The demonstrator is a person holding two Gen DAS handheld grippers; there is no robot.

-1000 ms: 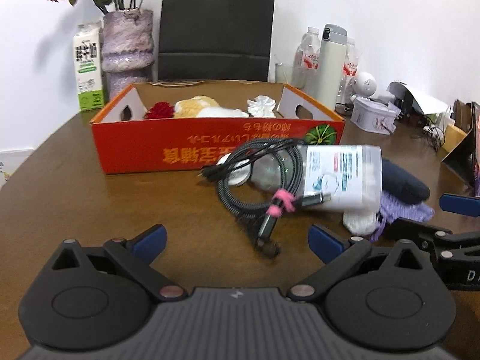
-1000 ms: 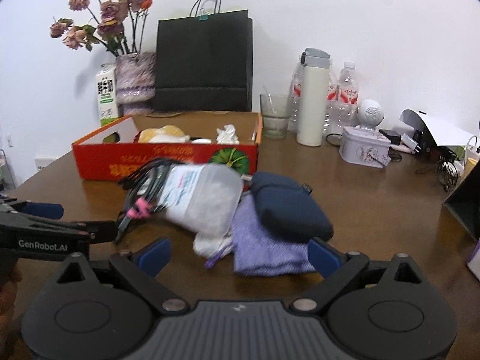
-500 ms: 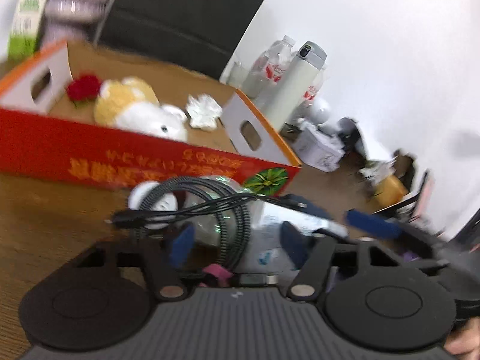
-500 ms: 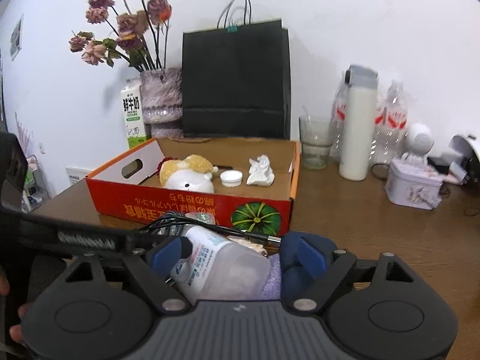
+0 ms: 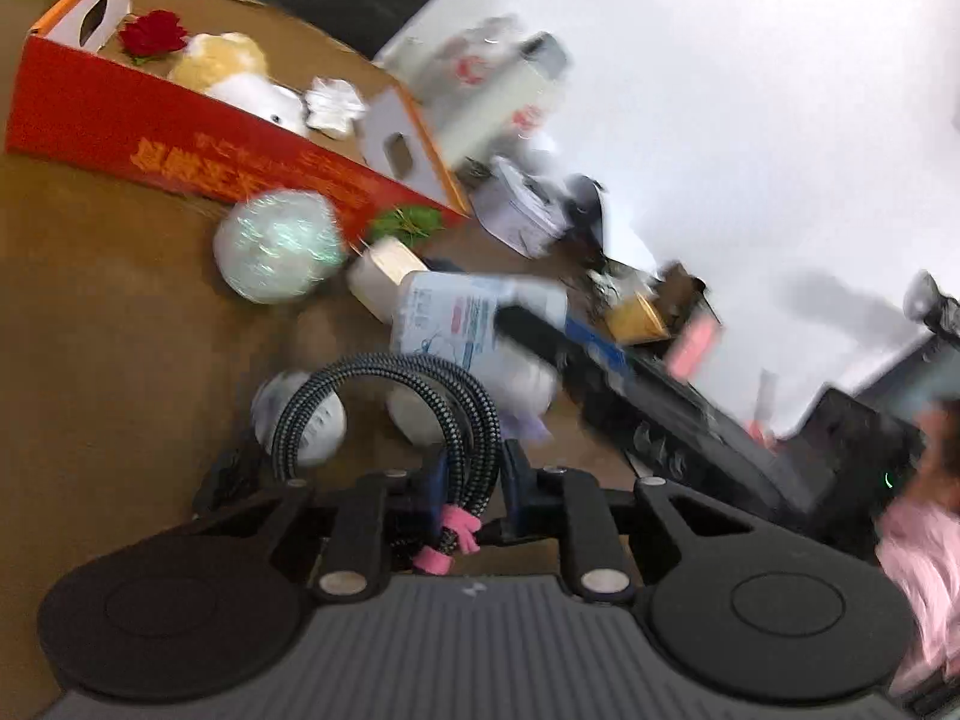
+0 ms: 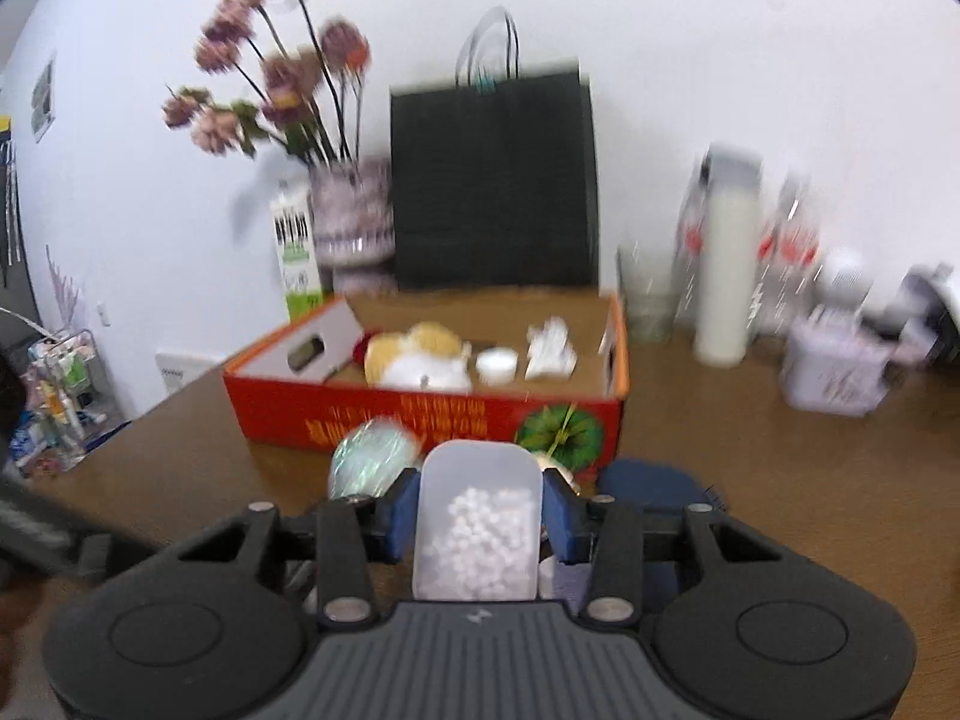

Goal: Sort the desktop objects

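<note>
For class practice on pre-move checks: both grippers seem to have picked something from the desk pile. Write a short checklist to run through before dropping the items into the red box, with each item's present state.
1. Left gripper shut on cable; jaws just closed: ok.
2. Right gripper shut on tub; jaws just closed: ok.
3. Tub lid secure: cannot tell.
4. Free space in red box beside plush: ok.
5. Cable's loose end clear of the pile: cannot tell, blurred.

Each claw [image 5: 471, 495] [image 6: 480, 516] is matte black with a ribbed grey base, round side discs, silver rivets and blue finger pads [image 6: 403, 513]. A pink sleeve [image 5: 921, 576] shows.
</note>
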